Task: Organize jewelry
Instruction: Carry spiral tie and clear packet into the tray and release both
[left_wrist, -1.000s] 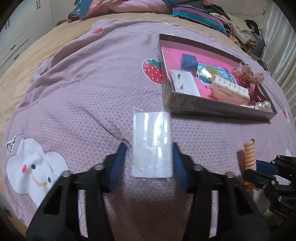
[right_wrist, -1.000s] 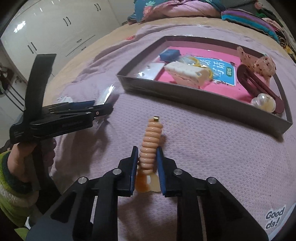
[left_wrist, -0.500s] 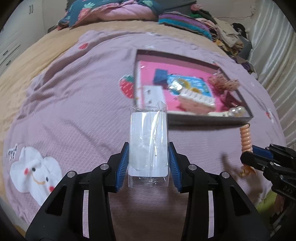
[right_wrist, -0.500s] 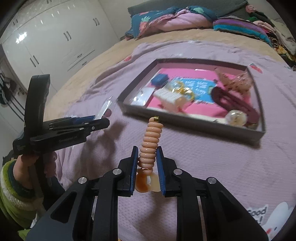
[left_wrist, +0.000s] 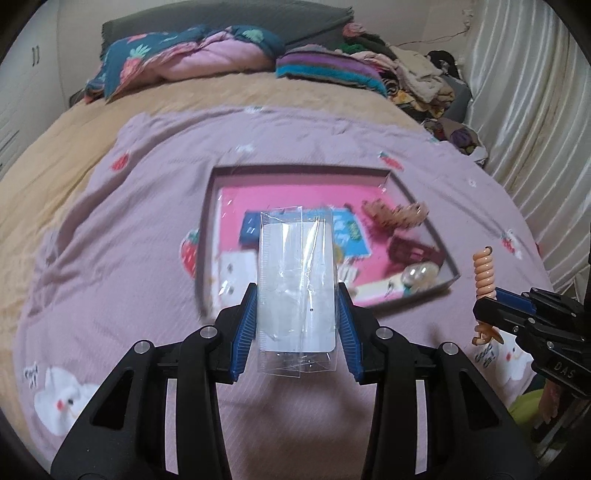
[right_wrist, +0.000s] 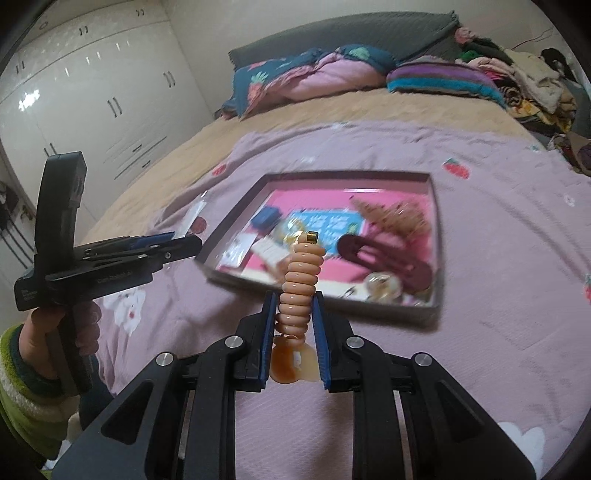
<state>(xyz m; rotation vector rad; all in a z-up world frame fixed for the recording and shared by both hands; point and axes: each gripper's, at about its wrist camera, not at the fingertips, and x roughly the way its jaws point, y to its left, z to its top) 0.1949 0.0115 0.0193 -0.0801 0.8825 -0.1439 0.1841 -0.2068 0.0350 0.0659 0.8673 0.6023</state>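
Two grippers are raised above the bed: the left gripper (left_wrist: 297, 314) has its jaws clenched on a clear plastic packet (left_wrist: 297, 291), and the right gripper (right_wrist: 293, 332) has its jaws clenched on a peach spiral hair tie (right_wrist: 299, 288). Beyond them, on the lilac blanket (left_wrist: 129, 221), lies the shallow box (right_wrist: 437, 236) of hair accessories, with folded clothes (left_wrist: 406, 77) piled farther back.
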